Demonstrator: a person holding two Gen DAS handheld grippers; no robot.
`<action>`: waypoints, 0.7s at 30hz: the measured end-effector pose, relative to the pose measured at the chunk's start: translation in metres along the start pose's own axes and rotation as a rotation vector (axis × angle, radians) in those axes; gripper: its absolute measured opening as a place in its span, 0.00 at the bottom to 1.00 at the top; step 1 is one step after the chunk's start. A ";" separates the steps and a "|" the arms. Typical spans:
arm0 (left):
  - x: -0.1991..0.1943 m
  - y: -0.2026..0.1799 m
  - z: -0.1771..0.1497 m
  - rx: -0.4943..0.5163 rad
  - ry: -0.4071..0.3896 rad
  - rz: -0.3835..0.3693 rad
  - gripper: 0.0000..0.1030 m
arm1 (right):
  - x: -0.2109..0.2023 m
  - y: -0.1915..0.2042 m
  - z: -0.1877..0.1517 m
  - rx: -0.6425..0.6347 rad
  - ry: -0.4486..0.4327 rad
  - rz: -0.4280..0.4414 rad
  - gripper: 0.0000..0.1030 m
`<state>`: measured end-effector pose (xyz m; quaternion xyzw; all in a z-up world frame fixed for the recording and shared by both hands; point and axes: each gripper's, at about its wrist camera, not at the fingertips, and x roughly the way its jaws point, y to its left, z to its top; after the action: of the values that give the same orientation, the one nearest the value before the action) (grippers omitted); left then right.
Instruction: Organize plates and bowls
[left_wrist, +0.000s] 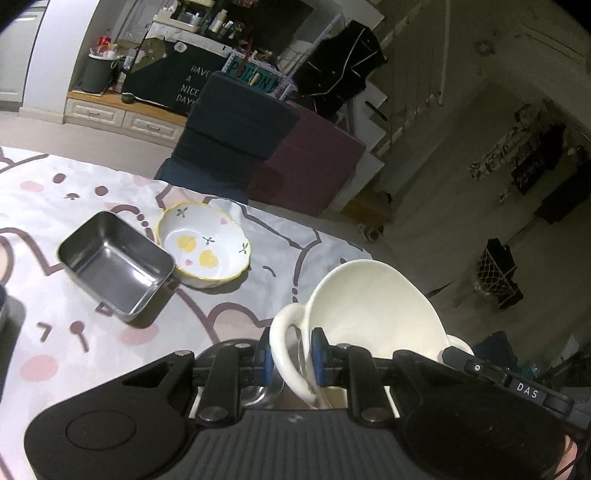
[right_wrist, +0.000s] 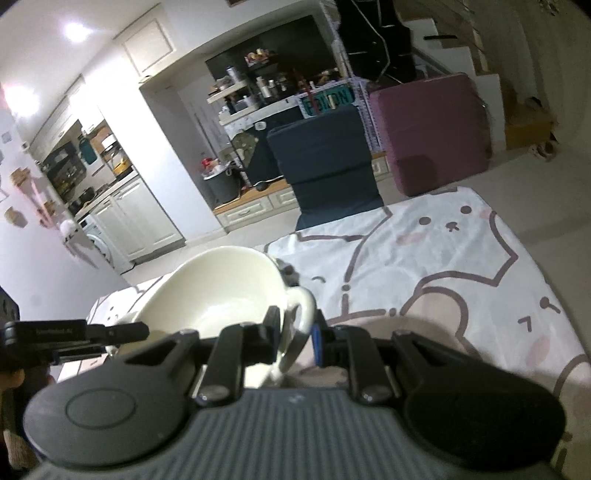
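Pinching one loop handle of the cream bowl (left_wrist: 369, 306), the left gripper (left_wrist: 291, 354) has its jaws drawn in close, the blue pads pressed against either side of that handle's ring so only the ring's thickness keeps them apart. The bowl rises just ahead of the jaws and tilts, its pale inside facing the camera. Across the bowl, the right gripper (right_wrist: 295, 339) takes the opposite loop handle in the same way, jaws narrowed onto the ring, with the cream bowl (right_wrist: 221, 291) sitting ahead of them and a little to their left. Each view catches a dark piece of the other tool at the far side of the bowl: to the right of the left jaws, and to the left of the right jaws. The bowl is carried between the two tools above the counter (left_wrist: 258, 288), which wears a white cloth printed with pink-cheeked cartoon animals. Farther out from the left jaws, ahead and to their left, a rectangular steel tray (left_wrist: 114, 264) rests on the cloth, and the flower-rimmed bowl (left_wrist: 205, 245) with yellow pears painted inside sits touching the tray's far right corner. Beyond the counter's far edge stand a folded navy cushion (left_wrist: 236, 136) and, beside it, a plum cushion (left_wrist: 310, 162).
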<state>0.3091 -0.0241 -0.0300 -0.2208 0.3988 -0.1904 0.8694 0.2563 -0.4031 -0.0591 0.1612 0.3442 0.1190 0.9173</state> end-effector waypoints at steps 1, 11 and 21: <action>-0.007 -0.001 -0.003 0.005 -0.002 0.005 0.21 | -0.002 0.002 -0.001 0.001 0.000 0.004 0.20; -0.053 0.003 -0.035 0.013 -0.017 0.027 0.21 | -0.024 0.017 -0.022 -0.017 0.010 0.040 0.20; -0.058 0.030 -0.076 -0.027 0.032 0.009 0.21 | -0.023 0.025 -0.046 -0.075 0.095 0.060 0.21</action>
<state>0.2193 0.0122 -0.0555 -0.2277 0.4162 -0.1846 0.8607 0.2059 -0.3779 -0.0688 0.1311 0.3776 0.1666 0.9014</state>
